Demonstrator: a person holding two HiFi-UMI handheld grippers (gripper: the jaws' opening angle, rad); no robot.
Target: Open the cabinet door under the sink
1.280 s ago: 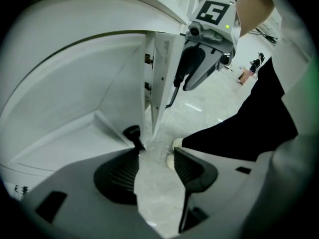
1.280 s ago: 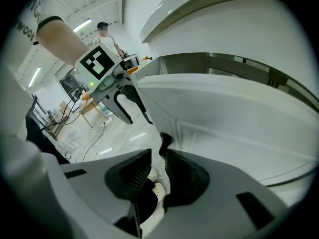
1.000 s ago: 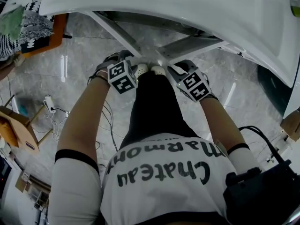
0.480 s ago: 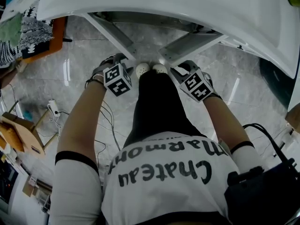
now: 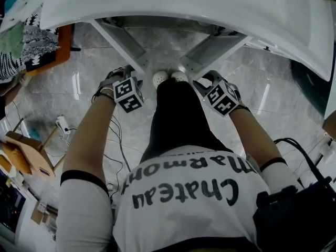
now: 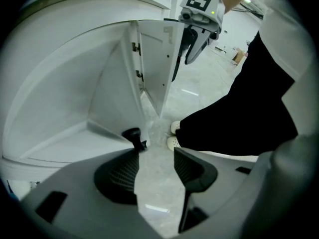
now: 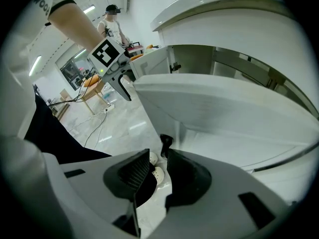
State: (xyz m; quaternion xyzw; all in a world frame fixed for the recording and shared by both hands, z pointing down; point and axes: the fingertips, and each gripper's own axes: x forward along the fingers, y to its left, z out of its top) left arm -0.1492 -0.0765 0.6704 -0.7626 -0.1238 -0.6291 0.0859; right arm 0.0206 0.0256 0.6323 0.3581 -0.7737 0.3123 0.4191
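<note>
Both cabinet doors are sitting swung a little wider than a second ago, and the left gripper [image 6: 156,152] is now sitting further toward the left of the head view. Left-hand door [image 5: 119,45] and right-hand door [image 5: 212,50] are standing open in a V under the white sink [image 5: 210,9], their free edges pointing at the person's white shoes [image 5: 169,77] at frame centre. Left gripper is pointing steeply down with its jaws standing spread; the black knob [image 6: 132,135] of the left-hand door is lying just at the tip of one jaw, not pinched. Right gripper [image 7: 157,158] is hanging beside the free edge of the right-hand door; its jaws have just been opening and are now showing a narrow gap. The right-hand door's black knob [image 7: 166,142] is sitting just past the tips in line with that gap, and the pads are not pressing on it. Grey marble floor [image 5: 68,88] is showing below both doors.
</note>
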